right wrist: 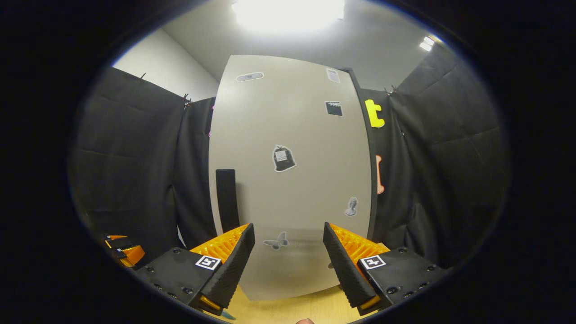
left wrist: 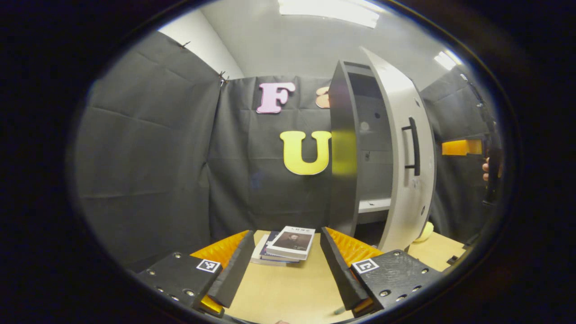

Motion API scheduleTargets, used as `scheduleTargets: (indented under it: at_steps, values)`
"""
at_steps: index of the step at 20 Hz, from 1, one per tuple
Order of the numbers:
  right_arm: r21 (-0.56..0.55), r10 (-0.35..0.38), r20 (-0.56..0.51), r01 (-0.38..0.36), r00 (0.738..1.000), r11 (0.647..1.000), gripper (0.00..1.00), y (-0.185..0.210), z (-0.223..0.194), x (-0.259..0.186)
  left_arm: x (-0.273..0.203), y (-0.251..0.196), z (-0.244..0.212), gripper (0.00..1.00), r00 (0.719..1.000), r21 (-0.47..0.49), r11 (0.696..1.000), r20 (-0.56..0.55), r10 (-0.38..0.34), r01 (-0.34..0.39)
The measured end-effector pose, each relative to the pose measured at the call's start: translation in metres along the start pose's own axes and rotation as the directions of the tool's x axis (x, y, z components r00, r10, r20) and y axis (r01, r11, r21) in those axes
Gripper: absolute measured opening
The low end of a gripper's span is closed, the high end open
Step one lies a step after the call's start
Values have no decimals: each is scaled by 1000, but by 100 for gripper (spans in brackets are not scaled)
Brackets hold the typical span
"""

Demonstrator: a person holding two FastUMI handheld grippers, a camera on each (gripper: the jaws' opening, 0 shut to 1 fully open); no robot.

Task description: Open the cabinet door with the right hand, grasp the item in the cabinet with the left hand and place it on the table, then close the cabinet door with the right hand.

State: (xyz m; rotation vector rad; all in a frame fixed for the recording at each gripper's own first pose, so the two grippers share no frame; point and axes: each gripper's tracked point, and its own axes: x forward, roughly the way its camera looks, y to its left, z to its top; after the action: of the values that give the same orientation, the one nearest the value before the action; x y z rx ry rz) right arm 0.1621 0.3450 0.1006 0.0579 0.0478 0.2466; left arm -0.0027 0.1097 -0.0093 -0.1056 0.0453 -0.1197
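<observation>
The cabinet [left wrist: 343, 148] stands on the table with its pale door [left wrist: 407, 135] swung partly open; a black handle [left wrist: 414, 146] is on the door. A small stack of books [left wrist: 287, 245] lies on the wooden table [left wrist: 288, 292] in front of the cabinet, just beyond my left gripper [left wrist: 288, 270], which is open and holds nothing. In the right gripper view the door face [right wrist: 306, 189] with stickers is close ahead, its handle [right wrist: 226, 198] to the left. My right gripper [right wrist: 288, 265] is open, apart from the door. That gripper [left wrist: 491, 166] and its hand appear right of the door.
Inside the cabinet a pale shelf [left wrist: 374, 204] looks bare. A yellow object [left wrist: 425, 231] peeks out behind the door's lower edge. Black cloth walls enclose the booth. The other gripper [right wrist: 122, 252] sits low at the left of the right gripper view.
</observation>
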Motion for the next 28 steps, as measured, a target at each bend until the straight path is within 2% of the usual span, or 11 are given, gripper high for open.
scheduleTargets:
  at_steps: [1, 3, 6, 11, 17, 21, 28]
  values:
    - [4, -5, -2, 5, 1000, 1000, 96, -11, 0, -5, 2, -12, 3, 88, 1000, 3, 1000, 1, -3, 3]
    - [7, -23, 0, 23, 1000, 1000, 96, -41, -1, -13, 4, -36, 12, 93, 1000, 14, 1000, 10, -9, 9]
    - [-11, -51, -3, 51, 999, 999, 96, -87, -2, -28, 7, -75, 24, 88, 1000, 36, 999, 24, -12, 12]
    - [0, -67, -2, 67, 998, 998, 96, -153, -10, -44, 9, -145, 50, 90, 999, 45, 999, 43, -27, 25]
    - [-21, -52, 4, 52, 999, 998, 96, -209, -30, -48, 3, -197, 66, 88, 998, 78, 997, 60, 24, -29]
    - [-20, -48, -22, 48, 999, 999, 96, -220, -48, -46, -1, -204, 73, 88, 997, 78, 995, 61, 49, -54]
    - [-19, -53, -2, 53, 999, 998, 96, -203, -52, -45, -2, -184, 76, 88, 997, 85, 995, 59, 55, -60]
